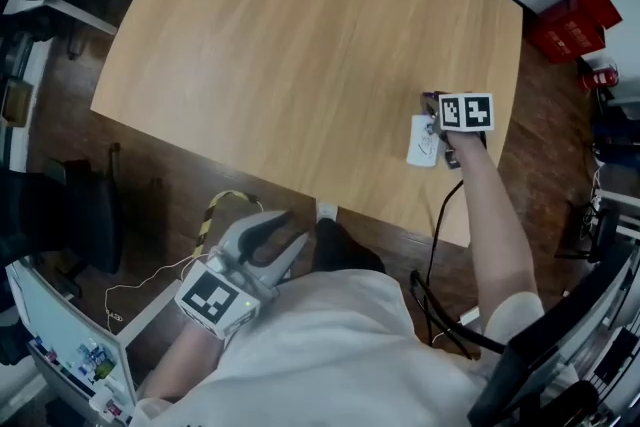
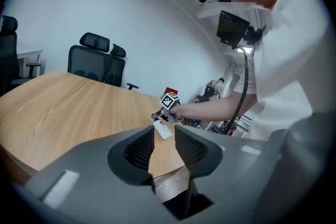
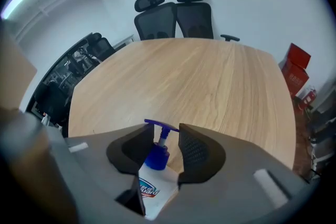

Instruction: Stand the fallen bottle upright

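Right claw (image 1: 440, 130) sits over the far-right part of the counter (image 1: 300, 65), close to its right edge. The bottle (image 1: 424, 143) lies flat there on its side, just left of the marker cube.

In the right gripper view the bottle (image 3: 155, 186) runs lengthwise between the jaws. Its white body points back toward the camera, and the blue collar and pump head point away across the counter. I read the right claw (image 3: 165, 136) as narrow, its jaws closed in on the bottle at the shoulder with a ribbed pad on each side. The bottle is not yet upright.

Left claw (image 1: 290, 230) is off the counter, low and near my body, below the counter's near edge. It is well apart from the bottle. In the left gripper view its jaws stand a little apart with nothing between them (image 2: 164, 136). Past them I see the bottle (image 2: 164, 131) lying on the wood with the right claw at its far end.

Two black office chairs (image 3: 173, 16) stand at the far side of the counter. Red boxes (image 1: 570, 25) sit on the floor at far right.
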Tool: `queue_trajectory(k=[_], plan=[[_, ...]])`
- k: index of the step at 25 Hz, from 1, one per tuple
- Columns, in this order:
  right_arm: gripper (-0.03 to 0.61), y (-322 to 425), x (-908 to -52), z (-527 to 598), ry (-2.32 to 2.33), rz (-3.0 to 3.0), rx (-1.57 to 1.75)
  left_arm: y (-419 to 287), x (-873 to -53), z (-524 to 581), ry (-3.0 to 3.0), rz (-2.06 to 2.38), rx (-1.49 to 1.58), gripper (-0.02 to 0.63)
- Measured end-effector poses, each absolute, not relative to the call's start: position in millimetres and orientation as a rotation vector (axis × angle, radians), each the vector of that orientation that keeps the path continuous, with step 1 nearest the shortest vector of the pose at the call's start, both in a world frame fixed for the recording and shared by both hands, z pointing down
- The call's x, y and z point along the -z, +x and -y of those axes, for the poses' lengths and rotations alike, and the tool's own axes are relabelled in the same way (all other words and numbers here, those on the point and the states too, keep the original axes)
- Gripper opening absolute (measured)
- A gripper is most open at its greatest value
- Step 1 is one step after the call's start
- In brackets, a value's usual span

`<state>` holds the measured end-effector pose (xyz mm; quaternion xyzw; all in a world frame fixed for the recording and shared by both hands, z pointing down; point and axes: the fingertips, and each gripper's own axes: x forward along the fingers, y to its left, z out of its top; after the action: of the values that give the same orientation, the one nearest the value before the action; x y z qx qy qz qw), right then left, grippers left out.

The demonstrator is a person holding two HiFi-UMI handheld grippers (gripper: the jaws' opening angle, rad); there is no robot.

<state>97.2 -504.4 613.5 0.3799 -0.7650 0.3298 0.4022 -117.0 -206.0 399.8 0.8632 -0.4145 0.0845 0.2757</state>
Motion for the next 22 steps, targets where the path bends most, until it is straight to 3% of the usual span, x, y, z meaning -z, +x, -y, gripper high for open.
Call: queue_trajectory(k=[7, 14, 22], plan=[[0.140, 98.6, -527.8, 480.8, 1.170, 2.196, -0.437, -110.6, -398.7, 195.9, 2.394, 1.044, -0.238, 0.121], [0.143, 101.0, -501.2, 400.6, 1.371, 2.261, -0.007, -98.8, -387.8, 173.1, 2.486, 0.972, -0.253, 0.121], [0.144, 95.8, -492.3, 343.8, 1.559, 2.256, 0.146, -112.1, -390.1, 135.3, 2.546, 0.955, -0.310, 0.121]])
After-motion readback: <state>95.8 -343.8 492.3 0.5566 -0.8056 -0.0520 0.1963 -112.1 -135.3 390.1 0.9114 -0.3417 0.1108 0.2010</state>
